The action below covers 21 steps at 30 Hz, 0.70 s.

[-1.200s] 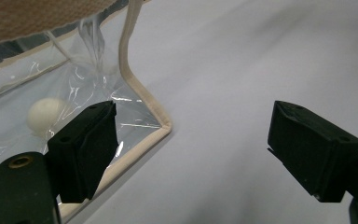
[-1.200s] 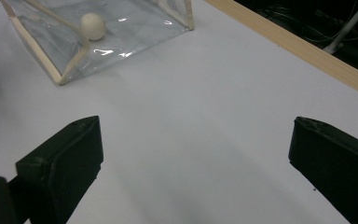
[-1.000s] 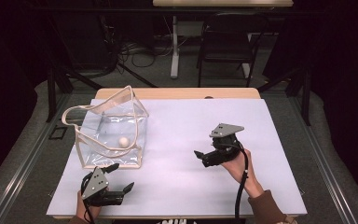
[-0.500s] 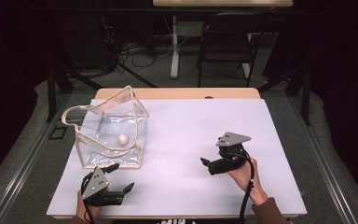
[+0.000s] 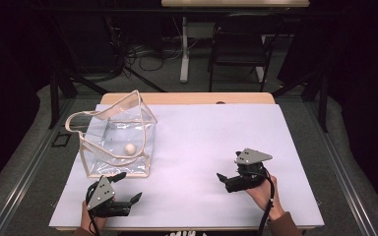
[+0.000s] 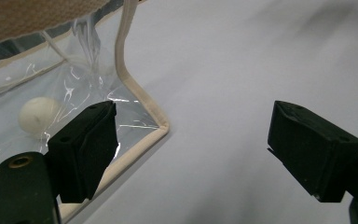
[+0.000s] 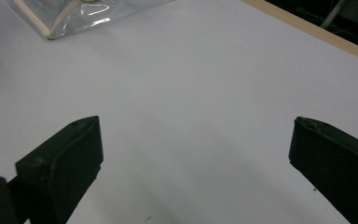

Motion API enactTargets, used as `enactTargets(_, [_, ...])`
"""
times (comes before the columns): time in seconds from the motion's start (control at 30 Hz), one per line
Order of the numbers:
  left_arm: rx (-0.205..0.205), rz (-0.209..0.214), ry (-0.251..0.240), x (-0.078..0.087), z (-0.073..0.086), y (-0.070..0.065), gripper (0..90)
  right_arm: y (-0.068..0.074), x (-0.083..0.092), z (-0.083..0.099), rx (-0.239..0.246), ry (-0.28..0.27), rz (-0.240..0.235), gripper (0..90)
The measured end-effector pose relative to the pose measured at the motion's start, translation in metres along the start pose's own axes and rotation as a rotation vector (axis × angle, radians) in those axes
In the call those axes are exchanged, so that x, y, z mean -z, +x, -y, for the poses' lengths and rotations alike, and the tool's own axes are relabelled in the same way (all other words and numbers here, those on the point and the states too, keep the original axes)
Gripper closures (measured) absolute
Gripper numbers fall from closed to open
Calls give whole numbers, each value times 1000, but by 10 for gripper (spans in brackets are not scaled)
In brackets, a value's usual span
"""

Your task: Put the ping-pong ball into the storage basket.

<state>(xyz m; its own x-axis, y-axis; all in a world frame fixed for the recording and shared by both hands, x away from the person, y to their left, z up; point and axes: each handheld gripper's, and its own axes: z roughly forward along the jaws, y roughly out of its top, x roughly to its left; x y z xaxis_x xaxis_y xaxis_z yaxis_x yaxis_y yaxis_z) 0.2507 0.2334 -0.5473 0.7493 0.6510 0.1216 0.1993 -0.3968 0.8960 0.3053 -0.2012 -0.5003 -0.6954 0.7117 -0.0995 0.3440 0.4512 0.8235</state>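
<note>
A clear plastic bag (image 5: 115,137) with beige trim stands open at the left of the white table cover, and a small white ball (image 5: 129,148) lies inside it. My left gripper (image 5: 129,187) rests open just in front of the bag's near corner, with nothing between its jaws. In the left gripper view the left gripper (image 6: 191,140) looks past the bag's corner trim (image 6: 135,93), and the ball (image 6: 38,114) shows through the plastic. My right gripper (image 5: 224,181) is open and empty, low over the near right of the table. In the right gripper view the right gripper (image 7: 196,149) faces bare cover, with the bag (image 7: 88,14) far off.
A white cover (image 5: 211,142) lies over the wooden table (image 5: 187,98), whose far edge shows as a tan strip (image 7: 307,29). A black chair (image 5: 238,46) and a table leg (image 5: 183,49) stand beyond it on the floor, among cables.
My right gripper has come down and toward the table's near edge, staying open. The left gripper, the bag and the ball have not moved.
</note>
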Motion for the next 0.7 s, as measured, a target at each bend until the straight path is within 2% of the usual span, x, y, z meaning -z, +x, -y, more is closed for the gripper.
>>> enactTargets(0.7, [-4, -3, 4, 0, 0, 0, 160, 7, 20, 33, 22, -33, 35, 22])
